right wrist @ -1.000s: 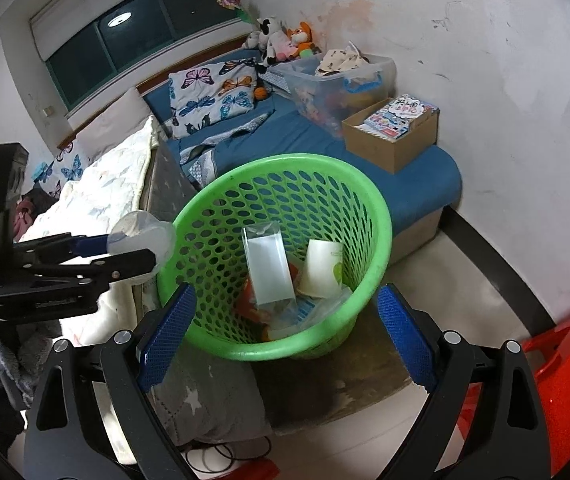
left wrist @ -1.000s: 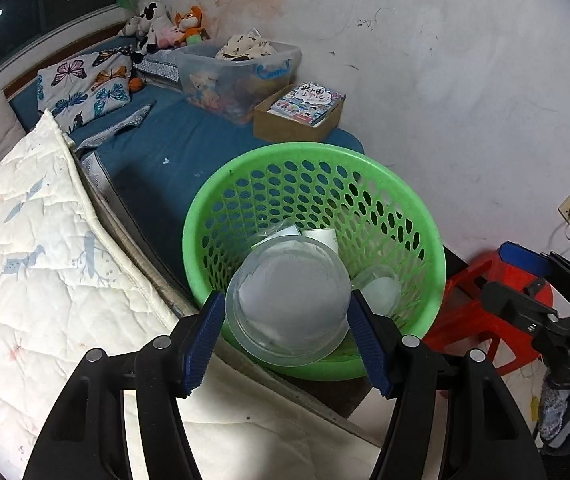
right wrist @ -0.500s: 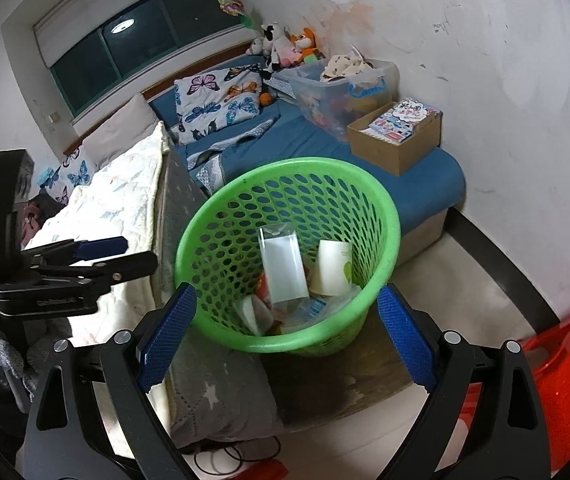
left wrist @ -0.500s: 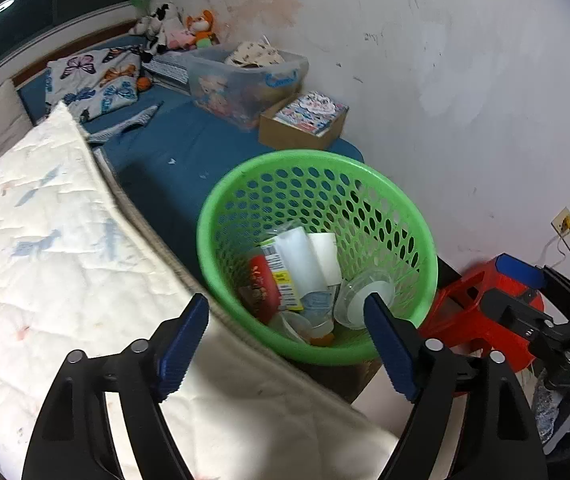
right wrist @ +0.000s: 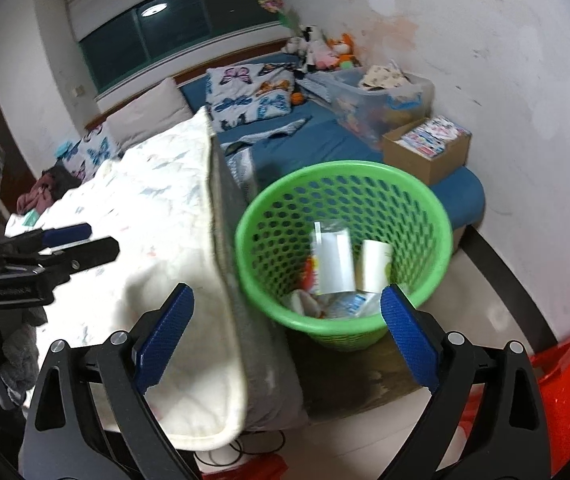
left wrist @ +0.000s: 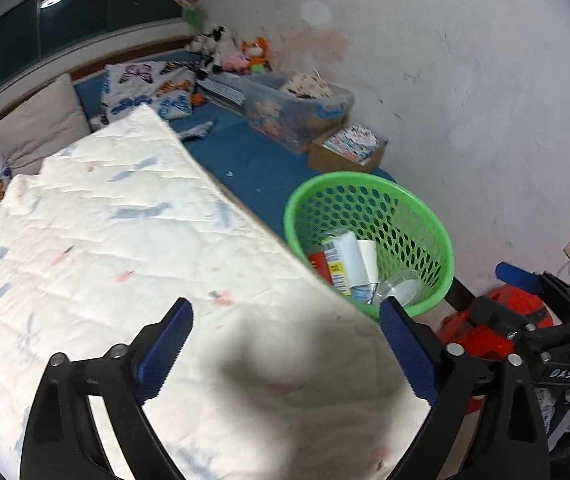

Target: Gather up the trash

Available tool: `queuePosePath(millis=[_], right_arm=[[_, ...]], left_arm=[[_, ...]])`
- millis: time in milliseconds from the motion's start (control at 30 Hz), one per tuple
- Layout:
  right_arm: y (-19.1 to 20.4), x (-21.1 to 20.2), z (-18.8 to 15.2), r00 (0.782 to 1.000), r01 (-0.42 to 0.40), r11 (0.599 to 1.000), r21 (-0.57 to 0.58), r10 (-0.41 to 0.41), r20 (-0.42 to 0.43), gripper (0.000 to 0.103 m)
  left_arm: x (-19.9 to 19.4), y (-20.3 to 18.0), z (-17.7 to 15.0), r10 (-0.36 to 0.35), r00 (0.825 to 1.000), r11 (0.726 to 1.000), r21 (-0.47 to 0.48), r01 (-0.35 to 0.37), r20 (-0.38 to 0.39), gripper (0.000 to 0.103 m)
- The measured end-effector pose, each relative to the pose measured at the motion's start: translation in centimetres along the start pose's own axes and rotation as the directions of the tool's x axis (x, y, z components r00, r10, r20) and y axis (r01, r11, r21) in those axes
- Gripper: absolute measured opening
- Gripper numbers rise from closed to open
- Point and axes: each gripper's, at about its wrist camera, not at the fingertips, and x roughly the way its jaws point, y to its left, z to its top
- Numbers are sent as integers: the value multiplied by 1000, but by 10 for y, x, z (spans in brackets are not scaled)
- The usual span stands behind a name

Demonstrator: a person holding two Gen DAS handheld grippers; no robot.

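Observation:
A green perforated basket point(left wrist: 405, 216) point(right wrist: 345, 166) stands on the floor between the bed and the wall. Trash lies inside it: a clear plastic cup point(left wrist: 401, 288), a white packet point(right wrist: 335, 260), a white paper cup point(right wrist: 375, 266) and some wrappers. My left gripper point(left wrist: 285, 352) hangs over the white quilt, left of the basket. Its jaws are opening wide, with nothing between them. It also shows at the left edge of the right wrist view point(right wrist: 81, 240). My right gripper point(right wrist: 285, 336) stands open and empty in front of the basket, above its near rim.
A white quilt point(left wrist: 125, 240) hangs off the bed edge against the basket's left side. On the blue mattress point(left wrist: 253, 160) sit a clear storage bin point(left wrist: 297, 112), a cardboard box point(left wrist: 349, 150) and butterfly pillows. A red stool point(right wrist: 565, 380) stands at the right.
The left gripper let go of the clear cup, which now lies in the basket. The gripper opened wide and drew back left over the quilt. The right gripper backed off a little.

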Motion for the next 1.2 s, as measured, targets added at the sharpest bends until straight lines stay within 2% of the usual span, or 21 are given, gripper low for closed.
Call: queuePosePath(millis=[367, 533, 633, 700, 833, 900, 1067, 1200], right_arm=[[70, -1, -8, 998, -58, 996, -65, 56, -29, 98], [95, -4, -12, 999, -45, 993, -109, 43, -28, 99], [109, -8, -15, 998, -56, 990, -126, 54, -24, 99], [117, -10, -17, 998, -64, 988, -138, 61, -23, 99], [131, -16, -20, 999, -41, 984, -172, 41, -6, 99], [137, -17, -21, 1000, -32, 982, -184, 31, -4, 99], [145, -19, -24, 998, -68, 982, -176, 69, 1, 99], [154, -23, -26, 997, -66, 979, -193, 72, 23, 99]], left_arm=[[-79, 58, -44, 118, 988, 988, -109, -108, 94, 96], [-105, 77, -69, 151, 983, 978, -159, -133, 104, 96], [-120, 88, -85, 201, 973, 966, -185, -178, 114, 96], [-129, 96, -91, 209, 970, 959, -220, -179, 120, 96], [-144, 105, -101, 258, 956, 943, -252, -218, 140, 96], [-151, 109, -107, 266, 953, 936, -276, -218, 148, 96], [-160, 119, -119, 302, 943, 915, -319, -246, 139, 96], [-169, 123, -127, 335, 929, 899, -348, -266, 154, 96]])
